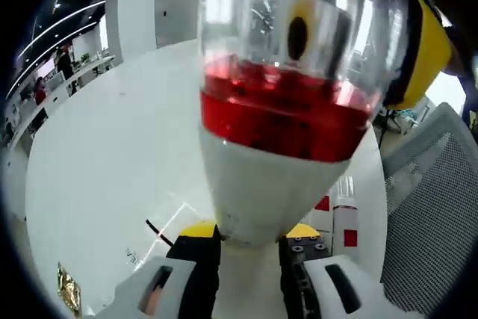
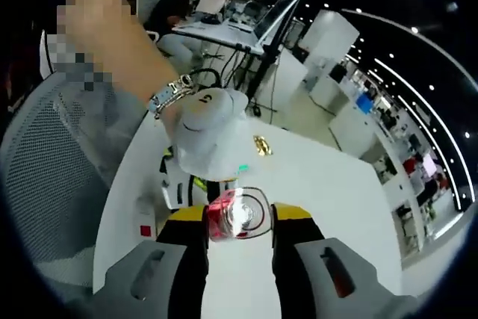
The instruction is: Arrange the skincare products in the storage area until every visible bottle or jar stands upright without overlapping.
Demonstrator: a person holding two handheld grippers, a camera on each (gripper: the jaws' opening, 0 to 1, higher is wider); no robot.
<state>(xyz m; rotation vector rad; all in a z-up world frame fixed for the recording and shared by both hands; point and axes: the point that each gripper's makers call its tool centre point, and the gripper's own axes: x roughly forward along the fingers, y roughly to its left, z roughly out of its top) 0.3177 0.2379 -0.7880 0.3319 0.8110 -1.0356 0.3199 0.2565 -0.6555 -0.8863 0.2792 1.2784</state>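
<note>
Left gripper view, red-banded bottle (image 1: 287,110) clamped between left claw (image 1: 250,240) jaws

- I'm working over a round white table (image 1: 104,177); its top is smooth and glossy, with a thin dark line and small printed marks near its near edge.
- Right beside the table stands a grey mesh office chair (image 1: 437,207); I see its backrest (image 2: 52,184) in the right gripper view too.
- Beyond the table, a broad white pillar (image 1: 134,5) rises to a dark ceiling crossed by long light strips (image 1: 56,24).
- Farther off past the table, desks (image 2: 224,31) carry monitors, and people sit there.
- Past the table's far edge the floor (image 2: 306,113) is pale and shiny.
- More ceiling strips (image 2: 426,87) curve over a row of distant workstations.
</note>
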